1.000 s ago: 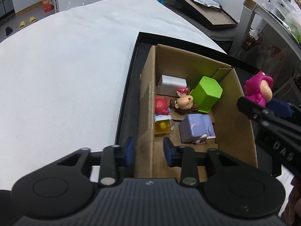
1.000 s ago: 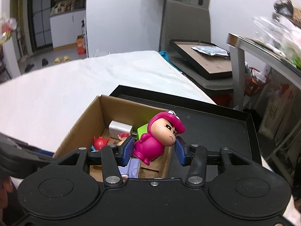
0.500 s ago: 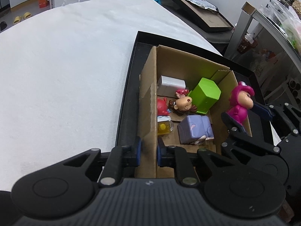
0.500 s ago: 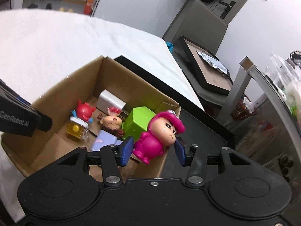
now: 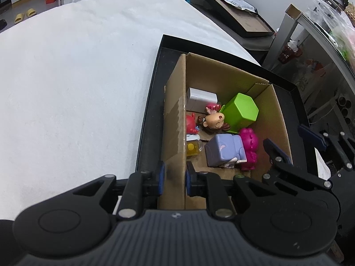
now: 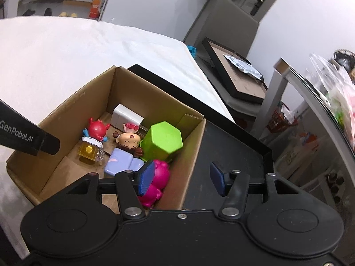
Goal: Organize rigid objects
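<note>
A cardboard box [image 5: 175,115] [image 6: 73,110] stands in a black tray [image 5: 153,97] [image 6: 233,137]. Inside lie a magenta figure [image 5: 249,146] [image 6: 160,175], a lilac block [image 5: 225,150] [image 6: 121,160], a green hexagonal cup [image 5: 241,112] [image 6: 165,139], a brown-haired doll head [image 5: 214,120] [image 6: 128,143], a red figure [image 5: 190,123] [image 6: 97,129], a small beer mug [image 5: 193,148] [image 6: 89,151] and a white box [image 5: 203,98] [image 6: 126,116]. My left gripper [image 5: 173,178] is shut on the box's left wall. My right gripper [image 6: 182,180] [image 5: 288,144] stands open over the box's right wall, above the magenta figure.
The tray sits on a white cloth-covered table [image 5: 77,77] [image 6: 66,51]. Off the table's far right stand a dark framed board [image 5: 233,11] [image 6: 239,75] on a low stand and a glass-fronted shelf unit [image 5: 321,44] [image 6: 310,122].
My right gripper opened and the magenta figure dropped into the box beside the lilac block. My left gripper closed on the box's left wall.
</note>
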`<move>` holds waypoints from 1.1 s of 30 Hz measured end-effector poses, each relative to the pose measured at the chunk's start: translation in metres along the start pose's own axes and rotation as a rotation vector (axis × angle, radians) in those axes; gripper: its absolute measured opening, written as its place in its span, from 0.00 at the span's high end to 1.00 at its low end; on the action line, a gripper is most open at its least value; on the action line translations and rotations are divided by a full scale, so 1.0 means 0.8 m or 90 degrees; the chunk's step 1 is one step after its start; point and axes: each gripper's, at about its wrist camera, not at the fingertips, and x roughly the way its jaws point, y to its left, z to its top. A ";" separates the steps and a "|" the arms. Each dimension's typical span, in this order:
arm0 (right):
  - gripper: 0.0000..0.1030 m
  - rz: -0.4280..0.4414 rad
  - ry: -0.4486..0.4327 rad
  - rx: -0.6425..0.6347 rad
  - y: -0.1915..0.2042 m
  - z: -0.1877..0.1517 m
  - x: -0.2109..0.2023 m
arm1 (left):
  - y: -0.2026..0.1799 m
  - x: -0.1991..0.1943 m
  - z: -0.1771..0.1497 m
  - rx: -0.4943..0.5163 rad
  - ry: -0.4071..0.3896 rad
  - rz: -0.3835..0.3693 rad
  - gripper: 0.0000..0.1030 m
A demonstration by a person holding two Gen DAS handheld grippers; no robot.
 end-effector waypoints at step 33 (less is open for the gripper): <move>0.08 0.074 -0.042 0.317 -0.106 -0.027 -0.128 | -0.046 -0.127 -0.027 0.068 -0.057 0.020 0.30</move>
